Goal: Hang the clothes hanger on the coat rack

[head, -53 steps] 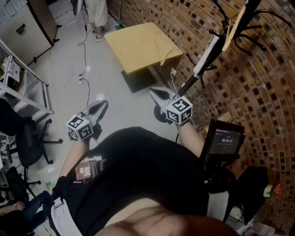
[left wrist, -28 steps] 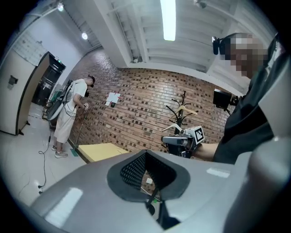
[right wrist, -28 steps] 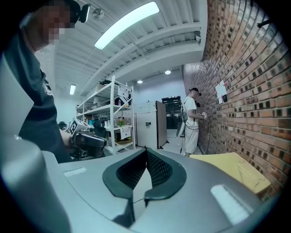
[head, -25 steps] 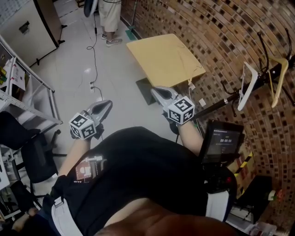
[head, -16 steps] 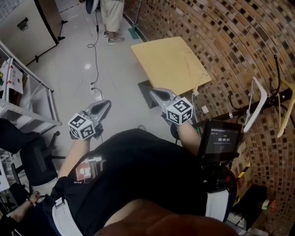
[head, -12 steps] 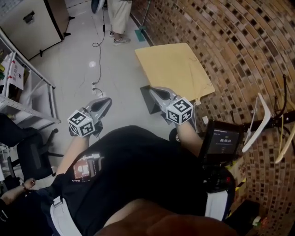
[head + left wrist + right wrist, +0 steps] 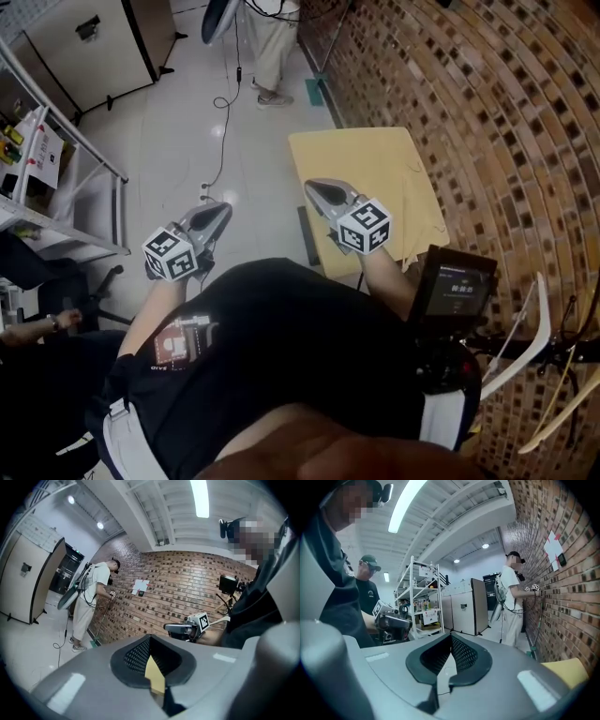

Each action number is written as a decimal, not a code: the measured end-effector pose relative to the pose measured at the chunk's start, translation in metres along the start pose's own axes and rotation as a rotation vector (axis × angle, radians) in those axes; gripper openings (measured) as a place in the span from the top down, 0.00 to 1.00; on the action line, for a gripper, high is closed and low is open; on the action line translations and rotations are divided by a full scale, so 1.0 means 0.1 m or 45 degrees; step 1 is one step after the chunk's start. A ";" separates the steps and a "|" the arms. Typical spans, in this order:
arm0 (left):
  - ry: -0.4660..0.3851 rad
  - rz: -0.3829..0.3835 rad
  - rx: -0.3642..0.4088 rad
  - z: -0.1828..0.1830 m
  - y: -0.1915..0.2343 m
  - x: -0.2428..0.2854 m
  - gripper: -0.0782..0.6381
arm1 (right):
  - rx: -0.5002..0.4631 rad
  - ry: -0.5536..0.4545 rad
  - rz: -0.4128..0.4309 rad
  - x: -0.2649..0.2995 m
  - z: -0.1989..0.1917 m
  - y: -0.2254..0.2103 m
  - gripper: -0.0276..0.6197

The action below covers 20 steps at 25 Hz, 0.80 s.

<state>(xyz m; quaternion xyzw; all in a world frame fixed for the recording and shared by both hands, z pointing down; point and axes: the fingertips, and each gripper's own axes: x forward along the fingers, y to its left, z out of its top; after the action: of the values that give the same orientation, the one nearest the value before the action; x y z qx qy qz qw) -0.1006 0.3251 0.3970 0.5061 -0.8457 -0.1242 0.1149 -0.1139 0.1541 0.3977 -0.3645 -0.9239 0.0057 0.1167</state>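
The coat rack [image 7: 566, 349] leans along the brick wall at the lower right of the head view. A white hanger [image 7: 514, 349] and a wooden hanger [image 7: 562, 415] hang on it. My left gripper [image 7: 214, 212] and right gripper [image 7: 319, 190] are held in front of my body, far from the rack. Both are shut and hold nothing. In the left gripper view the closed left gripper [image 7: 151, 641] faces the brick wall, with the right gripper [image 7: 186, 629] beside it. The right gripper [image 7: 451, 639] faces the room, and the left gripper [image 7: 391, 620] shows at its left.
A yellow table [image 7: 375, 178] stands against the brick wall [image 7: 487, 103] under my right gripper. A person [image 7: 274, 47] stands at the top, with a cable [image 7: 225, 103] on the floor. A metal shelf [image 7: 66, 131] and a seated person's hand [image 7: 56, 323] are at the left. A small screen [image 7: 456, 291] hangs at my right side.
The head view has swung away from the rack: rack and hangers slid from the upper right to the lower right corner, and the table came under my right gripper. Both grippers stayed shut.
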 end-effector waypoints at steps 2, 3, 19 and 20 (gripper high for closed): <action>0.023 -0.014 0.013 0.02 0.14 0.14 0.90 | 0.001 0.008 -0.012 0.07 -0.01 -0.15 0.93; 0.024 -0.028 0.008 0.04 0.23 0.23 0.90 | 0.008 0.011 -0.031 0.11 -0.02 -0.24 0.93; 0.340 -0.857 0.068 0.45 1.37 2.02 0.90 | 0.269 -0.049 -0.872 0.21 0.06 -1.30 0.93; 0.365 -0.912 0.067 0.41 1.30 2.14 0.90 | 0.286 -0.041 -0.921 0.13 0.01 -1.29 0.93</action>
<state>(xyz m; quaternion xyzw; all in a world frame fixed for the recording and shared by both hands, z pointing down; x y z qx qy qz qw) -0.3202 0.1994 0.4154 0.7845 -0.5936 -0.0627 0.1682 -0.2102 0.0683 0.4116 0.0006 -0.9882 0.0713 0.1357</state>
